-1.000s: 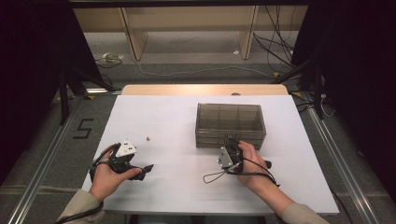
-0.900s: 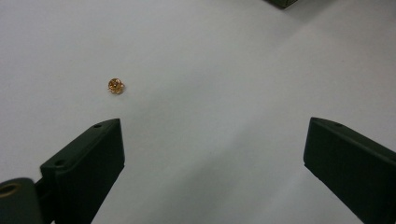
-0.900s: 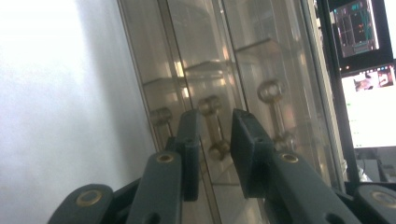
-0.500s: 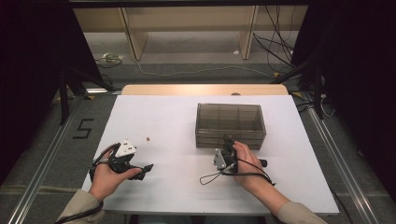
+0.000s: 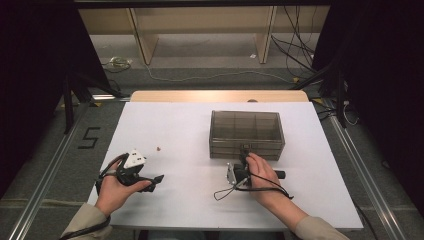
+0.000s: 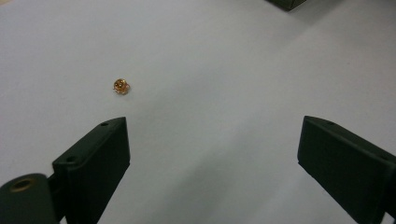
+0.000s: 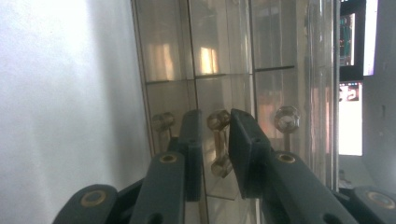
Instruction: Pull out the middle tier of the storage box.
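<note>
A smoky clear plastic box with inner compartments stands on the white table, right of centre. My right gripper points at its front wall. In the right gripper view the right gripper has its jaws nearly together, pressing on a brass handle on the box. A tiny golden bead lies on the table ahead of my left gripper. That gripper's jaws are wide apart with nothing between them and have just been closing a little. The bead lies beyond the left gripper.
A cable loops from the right gripper across the table. A wooden board edges the table's far side, with shelving and floor cables behind. Metal rails run along both sides. The box's corner is far ahead of the left jaws.
My right hand has edged slightly left along the box's front, and its cable loop has shifted. The left hand has stayed where it was.
</note>
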`<state>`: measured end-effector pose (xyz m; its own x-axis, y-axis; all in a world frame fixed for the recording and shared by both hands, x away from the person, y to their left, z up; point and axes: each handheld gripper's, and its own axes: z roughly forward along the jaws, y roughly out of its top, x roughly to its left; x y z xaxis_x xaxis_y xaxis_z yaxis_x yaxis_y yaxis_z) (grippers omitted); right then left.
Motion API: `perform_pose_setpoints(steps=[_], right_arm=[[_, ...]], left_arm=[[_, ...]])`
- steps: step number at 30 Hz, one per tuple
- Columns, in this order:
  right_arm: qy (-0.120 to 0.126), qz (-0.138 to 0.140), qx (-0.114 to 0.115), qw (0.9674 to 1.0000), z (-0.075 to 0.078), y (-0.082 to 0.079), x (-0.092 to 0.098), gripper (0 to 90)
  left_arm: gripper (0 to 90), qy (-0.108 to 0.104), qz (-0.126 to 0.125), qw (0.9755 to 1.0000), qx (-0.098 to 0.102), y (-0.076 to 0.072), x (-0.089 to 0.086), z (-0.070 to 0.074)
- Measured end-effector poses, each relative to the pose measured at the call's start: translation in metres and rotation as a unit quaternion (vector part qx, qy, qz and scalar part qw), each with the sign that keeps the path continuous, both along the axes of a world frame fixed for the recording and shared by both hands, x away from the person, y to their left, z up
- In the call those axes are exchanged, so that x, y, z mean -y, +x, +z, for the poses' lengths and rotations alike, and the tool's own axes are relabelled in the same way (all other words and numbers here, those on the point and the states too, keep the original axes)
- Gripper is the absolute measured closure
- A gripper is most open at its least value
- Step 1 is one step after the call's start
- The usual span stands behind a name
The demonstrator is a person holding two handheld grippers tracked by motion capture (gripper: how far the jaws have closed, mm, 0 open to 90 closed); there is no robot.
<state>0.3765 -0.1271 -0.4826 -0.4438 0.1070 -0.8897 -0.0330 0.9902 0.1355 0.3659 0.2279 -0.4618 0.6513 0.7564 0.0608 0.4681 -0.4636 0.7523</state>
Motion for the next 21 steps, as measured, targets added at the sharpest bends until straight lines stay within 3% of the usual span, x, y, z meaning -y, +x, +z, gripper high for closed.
perform_pose_setpoints(steps=[21], right_arm=[[-0.012,-0.014,0.020,0.9996,-0.0034,-0.0017,-0.0046,78.5]], left_arm=[[12.4,0.000,0.012,0.9999,0.002,0.0005,-0.0002,-0.0004]])
